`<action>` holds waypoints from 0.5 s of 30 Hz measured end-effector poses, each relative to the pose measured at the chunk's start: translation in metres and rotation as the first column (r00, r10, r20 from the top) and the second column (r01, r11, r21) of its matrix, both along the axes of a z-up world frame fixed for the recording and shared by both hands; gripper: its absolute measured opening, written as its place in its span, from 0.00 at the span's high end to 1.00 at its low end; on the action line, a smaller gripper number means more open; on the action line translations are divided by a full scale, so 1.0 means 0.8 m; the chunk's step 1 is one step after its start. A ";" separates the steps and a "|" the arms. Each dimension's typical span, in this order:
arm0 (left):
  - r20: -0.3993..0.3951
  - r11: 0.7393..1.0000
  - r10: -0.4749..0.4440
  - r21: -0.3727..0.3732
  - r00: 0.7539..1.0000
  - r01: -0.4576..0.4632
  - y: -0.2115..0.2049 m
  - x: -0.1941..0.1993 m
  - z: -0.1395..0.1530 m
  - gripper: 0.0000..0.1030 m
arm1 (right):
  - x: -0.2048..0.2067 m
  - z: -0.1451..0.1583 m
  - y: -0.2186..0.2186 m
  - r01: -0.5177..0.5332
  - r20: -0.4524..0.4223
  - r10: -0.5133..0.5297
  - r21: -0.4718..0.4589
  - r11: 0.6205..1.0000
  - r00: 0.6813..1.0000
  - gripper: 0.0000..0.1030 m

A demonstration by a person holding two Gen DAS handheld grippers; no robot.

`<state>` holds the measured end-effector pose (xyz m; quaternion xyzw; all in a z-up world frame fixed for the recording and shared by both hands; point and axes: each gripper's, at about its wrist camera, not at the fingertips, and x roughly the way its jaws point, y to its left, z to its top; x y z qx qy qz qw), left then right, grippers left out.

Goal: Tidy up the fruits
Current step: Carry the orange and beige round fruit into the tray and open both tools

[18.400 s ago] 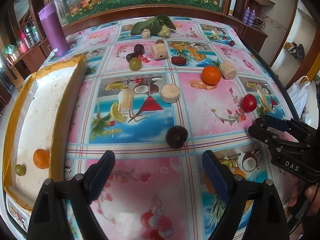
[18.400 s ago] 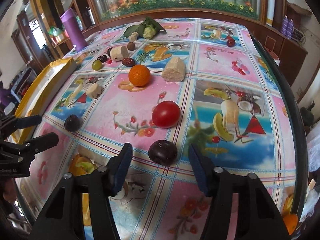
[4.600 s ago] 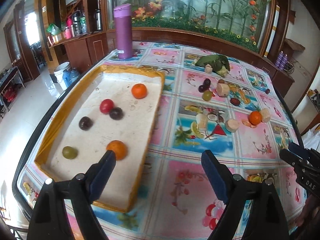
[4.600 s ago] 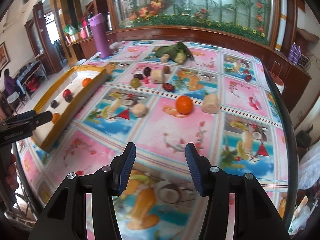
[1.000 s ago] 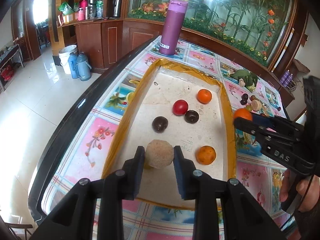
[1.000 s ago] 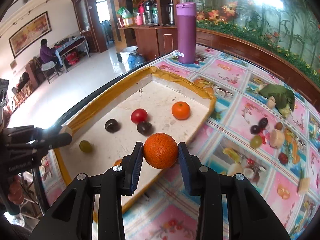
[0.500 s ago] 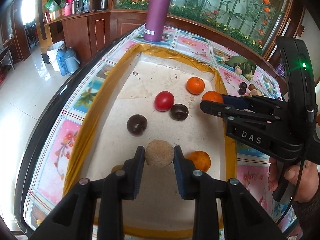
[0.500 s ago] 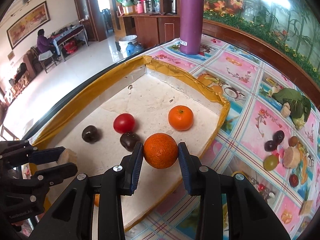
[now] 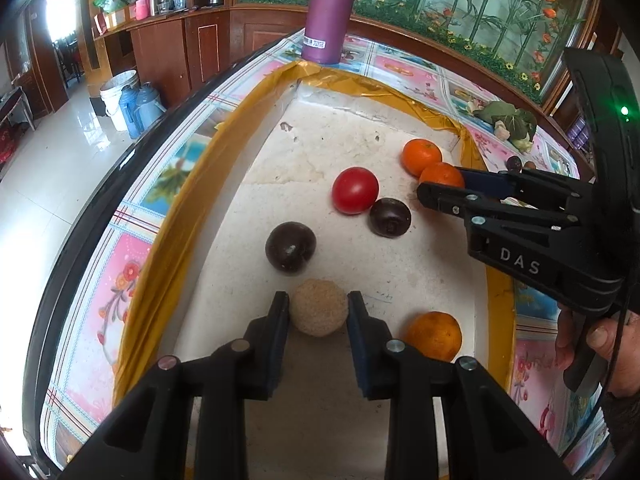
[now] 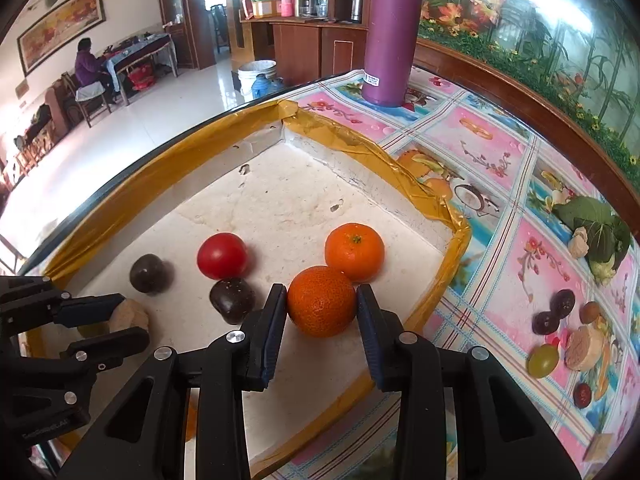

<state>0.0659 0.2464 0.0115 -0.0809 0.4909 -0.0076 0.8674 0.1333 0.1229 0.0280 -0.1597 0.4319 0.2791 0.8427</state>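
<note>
Two hand-held grippers hang over a shallow white tray (image 9: 404,264) with a yellow taped rim, which lies along one side edge of a table (image 10: 500,184) covered in a fruit-print cloth. The left gripper (image 9: 319,314) has its pads closed on a round, rough tan fruit (image 9: 319,307), held low over the tray's near end. The right gripper (image 10: 322,312) is closed on an orange (image 10: 321,301), poised over the tray beside the rim that faces the middle of the table. Whether either fruit touches the tray floor cannot be told.

Already lying in the tray: a loose orange (image 10: 354,252) just behind the held one, a red tomato-like fruit (image 10: 222,256), two dark round fruits (image 10: 232,300) (image 10: 151,273), and another orange (image 9: 434,335) near the tray's near end, beside the left gripper.

Left out on the cloth, well apart from the tray toward the table's far side edge: a small cluster of two dark fruits (image 10: 554,314), a green grape-like fruit (image 10: 543,355), a small brown fruit (image 10: 589,312), a small dark red one (image 10: 582,395) and a pale cut piece (image 10: 585,347) (what kind is hard to tell), plus a leafy bundle (image 10: 596,224) farther along. A purple flask (image 10: 394,32) stands beyond the tray's far end.

The sorting looks roughly half done: two pieces await release, then the cluster remains to be fetched.
</note>
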 end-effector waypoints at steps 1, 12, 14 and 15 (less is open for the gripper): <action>0.000 1.000 0.000 0.007 1.000 0.000 -0.001 0.001 0.000 0.69 | 0.000 -0.001 0.001 -0.002 0.009 0.003 -0.015 1.000 1.000 0.66; 0.005 1.000 -0.005 0.016 1.000 0.005 0.001 -0.004 0.003 0.69 | -0.006 -0.001 0.002 -0.013 0.047 0.016 -0.050 0.999 0.999 0.64; 0.008 1.000 -0.001 0.014 1.000 0.000 0.002 -0.008 0.006 0.68 | -0.010 0.002 0.000 -0.010 0.051 0.012 -0.049 0.999 0.999 0.64; 0.010 1.000 0.000 0.013 1.000 0.000 0.003 -0.010 0.008 0.67 | -0.014 0.005 -0.002 -0.009 0.054 0.011 -0.047 0.999 0.998 0.64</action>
